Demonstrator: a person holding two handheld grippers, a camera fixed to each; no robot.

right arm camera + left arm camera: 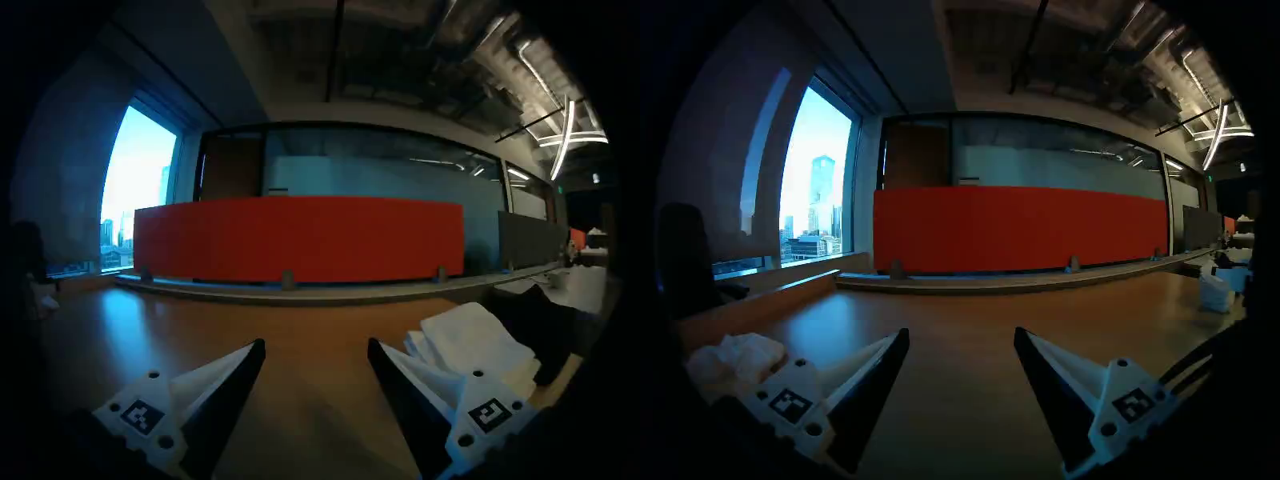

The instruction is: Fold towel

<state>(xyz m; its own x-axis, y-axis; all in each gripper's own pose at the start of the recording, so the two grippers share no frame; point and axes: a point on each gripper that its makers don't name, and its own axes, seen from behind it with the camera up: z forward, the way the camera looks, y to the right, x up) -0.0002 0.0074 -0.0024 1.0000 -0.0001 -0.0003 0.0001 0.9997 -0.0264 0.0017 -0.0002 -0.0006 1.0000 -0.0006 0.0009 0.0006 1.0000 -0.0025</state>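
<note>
In the left gripper view my left gripper (961, 334) is open, low over the wooden table (976, 320), with nothing between its fingers. A crumpled white towel (732, 364) lies on the table by the left finger. In the right gripper view my right gripper (316, 345) is also open and holds nothing. A stack of folded white towels (472, 340) rests on the table just beyond and to the right of its right finger.
A red partition (1016, 228) runs along the table's far edge, with glass walls behind. A window (812, 196) is at the left. White items (1220, 284) sit at the far right. A dark cloth (544, 320) lies beside the folded stack.
</note>
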